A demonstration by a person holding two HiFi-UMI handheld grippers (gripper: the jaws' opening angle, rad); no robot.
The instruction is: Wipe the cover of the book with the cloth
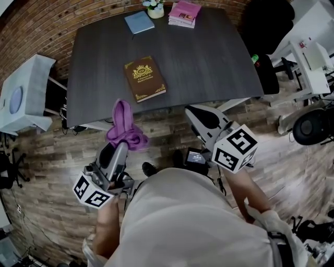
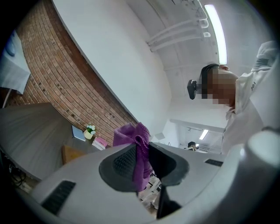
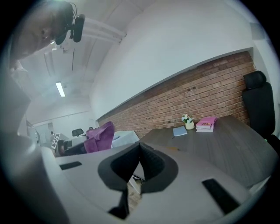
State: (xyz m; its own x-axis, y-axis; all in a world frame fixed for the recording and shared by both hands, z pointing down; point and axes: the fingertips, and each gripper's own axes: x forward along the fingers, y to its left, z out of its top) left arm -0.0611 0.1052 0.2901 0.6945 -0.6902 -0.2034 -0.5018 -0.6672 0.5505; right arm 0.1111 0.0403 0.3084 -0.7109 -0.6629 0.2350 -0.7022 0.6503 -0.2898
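Book point(image 1: 145, 79), brown w/ gold ornament on cover, is lying flat & closed on dark desk point(image 1: 209, 62), out ahead of both claws & touching neither. Cloth point(image 1: 125, 128), purple, is hanging bunched from left claw point(image 1: 122, 145), whose jaws are clamping a fold of it btwn the pads. Most of the fabric is sticking out past the tips, short of the desk's near edge, over wood floor point(image 1: 47, 156). Book is sitting beyond that cloth, a bit to the claw's right. Right claw point(image 1: 190, 109) is sitting w/ jaws pressed together, nothing btwn them, tips near the desk's near edge, book ahead & to its left. Both claws are being held in front of the person's torso point(image 1: 188, 224), apart from each other, marker cubes point(image 1: 236, 147) facing up. At the desk's far side from the claws, blue notebook point(image 1: 139, 22), small plant pot point(image 1: 155, 9) & pink book stack point(image 1: 185, 13) are sitting in a row. Black chair point(image 1: 263, 31) is standing off to right claw's right, past the desk corner.
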